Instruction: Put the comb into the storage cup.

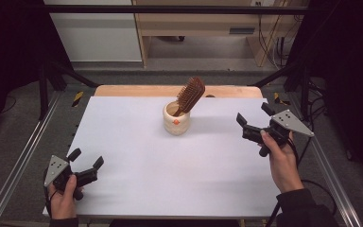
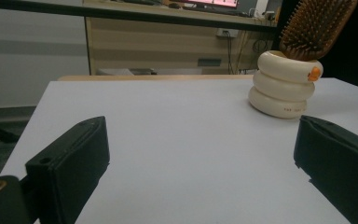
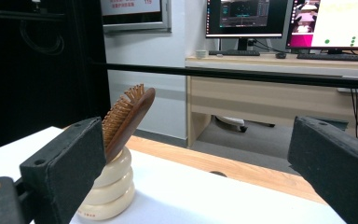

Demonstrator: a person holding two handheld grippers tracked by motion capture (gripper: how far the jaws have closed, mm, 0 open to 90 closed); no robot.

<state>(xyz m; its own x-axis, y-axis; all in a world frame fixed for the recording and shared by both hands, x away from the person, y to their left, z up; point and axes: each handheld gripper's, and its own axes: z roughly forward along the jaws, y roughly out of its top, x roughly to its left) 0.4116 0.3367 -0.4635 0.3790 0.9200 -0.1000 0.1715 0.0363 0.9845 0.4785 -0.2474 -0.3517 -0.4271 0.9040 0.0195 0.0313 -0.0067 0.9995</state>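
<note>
Right gripper: jaws wide apart, nothing btwn them. Wooden hairbrush stands tilted in ribbed cream holder, just behind left jaw, partly hidden by it. Desk w/ monitors far beyond.

The high view is looking forward and down from above the person's side, taking in the whole white desk with the left tool low at its left and the right tool at its right. The left gripper view is skimming low over the desk, facing the ringed cream cup and wooden hairbrush far off at its right. The right gripper view is sitting closer, slightly raised, catching that same cup and hairbrush at its left with monitors beyond.
</note>
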